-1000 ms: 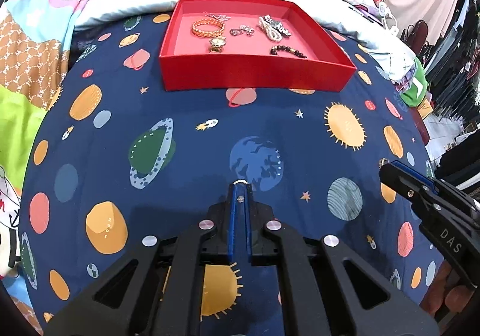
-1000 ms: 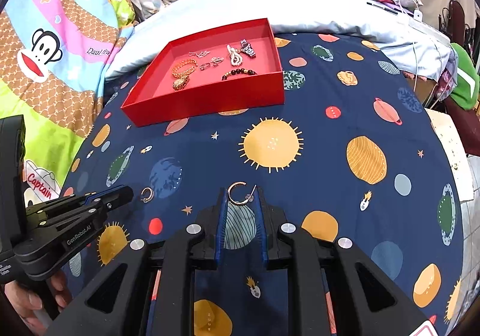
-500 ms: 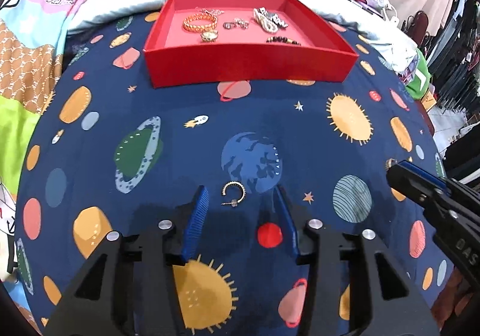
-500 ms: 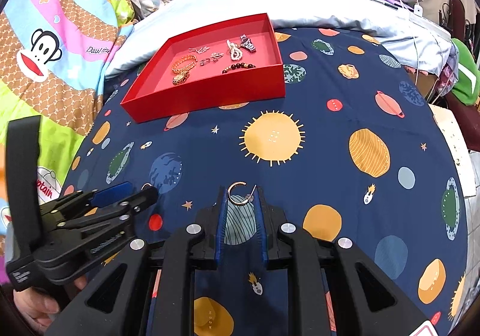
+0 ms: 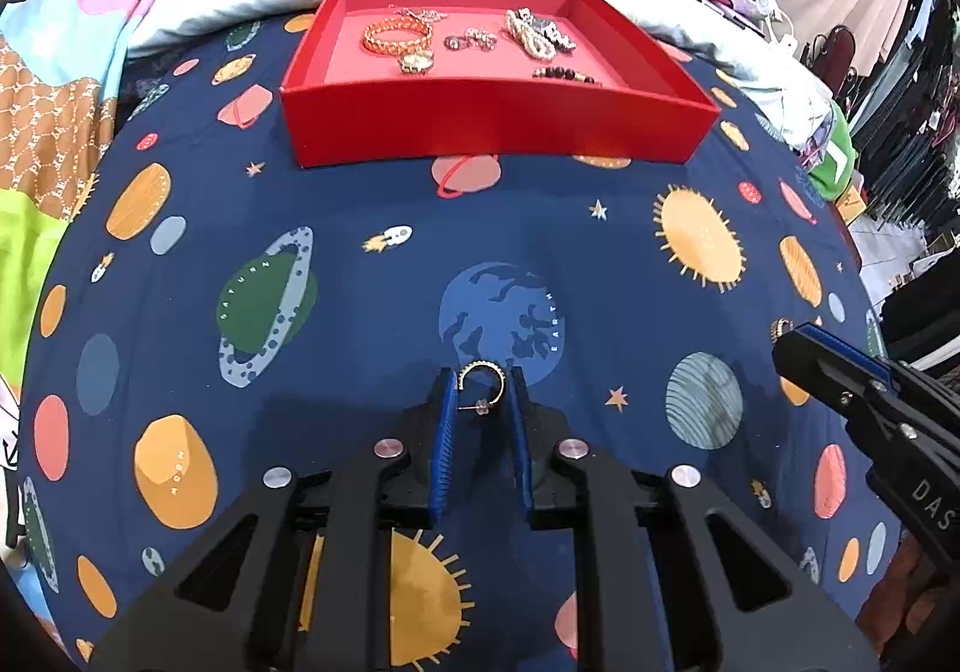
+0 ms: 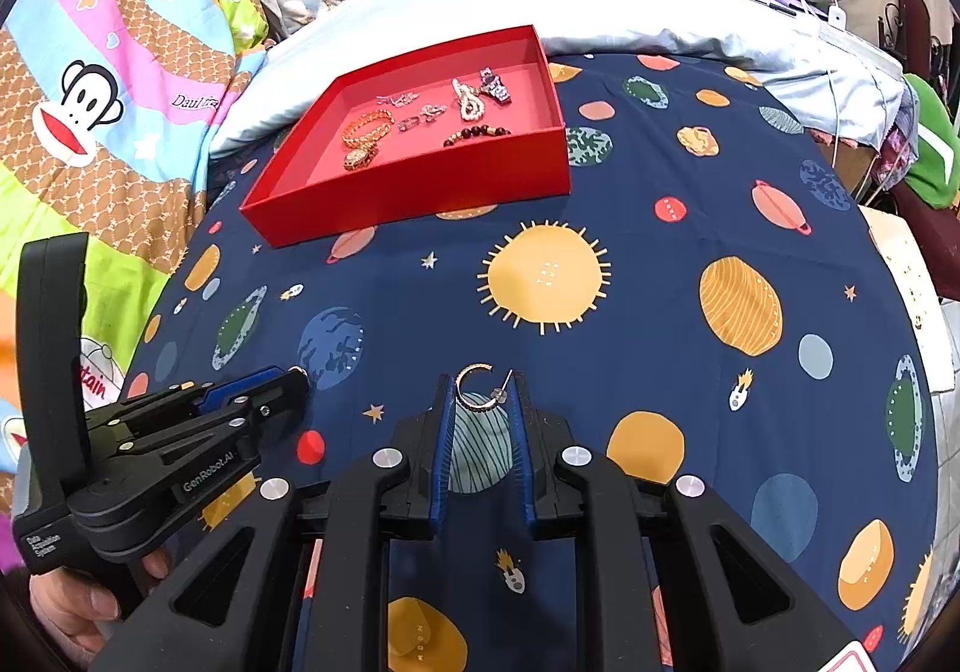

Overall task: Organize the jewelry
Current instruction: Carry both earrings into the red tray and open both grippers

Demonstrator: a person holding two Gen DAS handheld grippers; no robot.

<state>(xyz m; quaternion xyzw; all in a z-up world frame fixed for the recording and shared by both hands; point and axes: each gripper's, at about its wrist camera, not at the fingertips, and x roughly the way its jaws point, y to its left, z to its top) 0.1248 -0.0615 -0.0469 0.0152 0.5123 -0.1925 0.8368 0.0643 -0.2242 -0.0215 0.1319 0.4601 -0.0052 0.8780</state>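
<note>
Two hoop earrings pinched: left gripper (image 5: pixel 480 393) just closed on one (image 5: pixel 481 385), right gripper (image 6: pixel 483 393) grips other (image 6: pixel 477 389). I lift gently toward red tray (image 5: pixel 498 123), upper centre.

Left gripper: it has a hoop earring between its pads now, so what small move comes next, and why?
Probably lift straight up a little. The left gripper has just been closing, and its pads now pinch the hoop earring low over the planet-print sheet; the red tray lies ahead, its near wall raised.
</note>
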